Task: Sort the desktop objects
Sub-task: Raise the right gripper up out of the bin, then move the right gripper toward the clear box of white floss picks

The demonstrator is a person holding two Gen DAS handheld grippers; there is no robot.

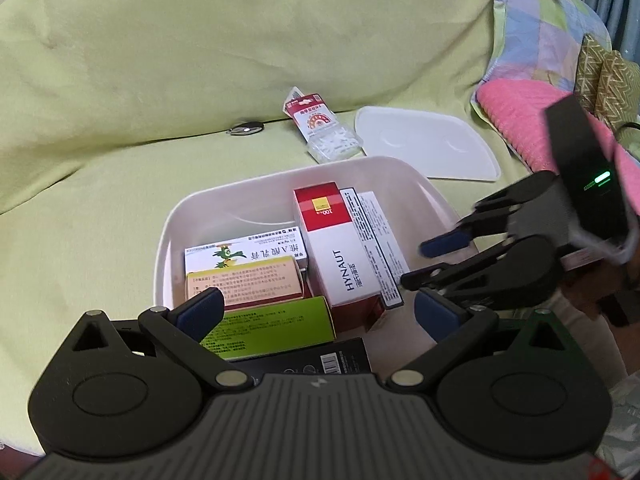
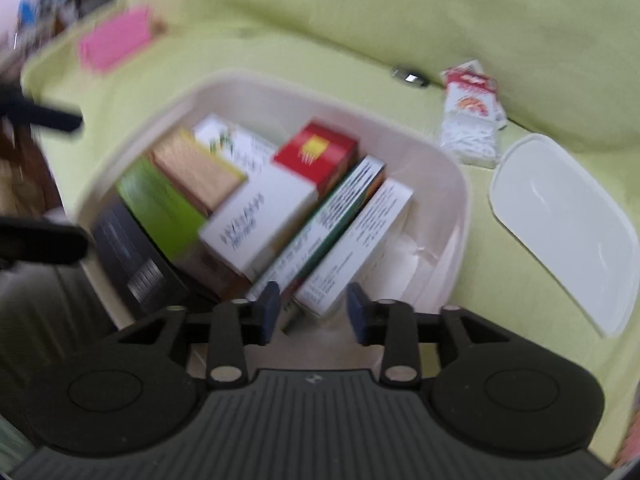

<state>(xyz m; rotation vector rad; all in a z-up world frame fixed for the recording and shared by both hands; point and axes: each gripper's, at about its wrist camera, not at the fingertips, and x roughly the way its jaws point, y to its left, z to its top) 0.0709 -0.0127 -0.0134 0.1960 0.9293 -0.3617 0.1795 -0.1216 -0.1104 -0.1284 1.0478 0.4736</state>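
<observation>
Starting from the left of your left wrist view, a small dark key fob (image 1: 245, 128) lies on the light green sofa cover (image 1: 120, 80), well apart from the rest. Your left gripper (image 1: 318, 314) hangs over the near rim of the white storage bin (image 1: 434, 196), its blue pads far apart and nothing between them. Under it, inside the bin, a black box (image 1: 316, 360) shows a barcode, and a green box (image 1: 276, 324) carries fine print too small to read. Behind these lie a beige box (image 1: 244, 284) and a white box with a green bird (image 1: 244, 252) and Chinese characters. Next stands a red and white box (image 1: 340, 248) that reads "HYNAUT", with "100" on its yellow square. Beyond the bin, a clear bag of white picks (image 1: 324, 128) with a red label lies on the cover, just beside the white lid (image 1: 428, 144).

At the right side, your right gripper (image 1: 432, 264) is near the right wall of the bin. In the blurred right wrist view its pads (image 2: 270, 312) stand apart and hold nothing, just above the near ends of a green-edged box (image 2: 332, 208) and a white printed box (image 2: 360, 240) leaning in the bin. A pink towel (image 1: 516, 112) lies farther right.
</observation>
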